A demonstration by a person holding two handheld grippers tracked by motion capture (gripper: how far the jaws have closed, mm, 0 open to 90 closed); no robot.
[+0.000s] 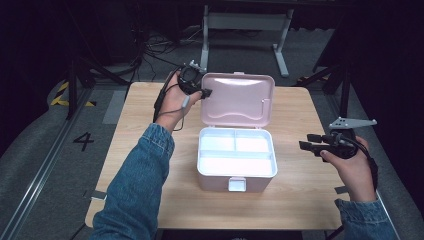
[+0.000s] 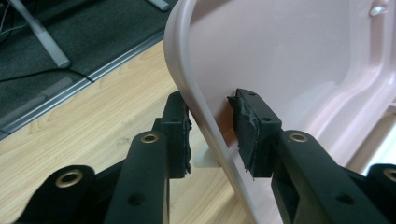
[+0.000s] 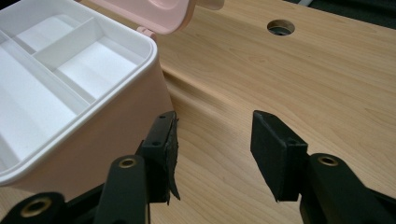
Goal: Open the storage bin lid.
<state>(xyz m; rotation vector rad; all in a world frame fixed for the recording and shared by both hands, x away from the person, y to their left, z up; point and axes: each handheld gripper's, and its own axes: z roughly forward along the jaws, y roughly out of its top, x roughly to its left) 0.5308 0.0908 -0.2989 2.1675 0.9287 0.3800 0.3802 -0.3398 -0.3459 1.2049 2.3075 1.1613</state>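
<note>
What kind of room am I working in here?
Likely a lab or recording workspace: a bare wooden table, loose cables on the grey floor behind it, and a painted floor number beside hazard tape.

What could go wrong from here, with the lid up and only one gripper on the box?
1. The left gripper straddles only the thin side rim of the open lid, one pad barely on it; the rim might slip out and the lid drop.
2. The right gripper is open beside the box, not holding it, so a pull on the lid may slide or tip the box on the table.
</note>
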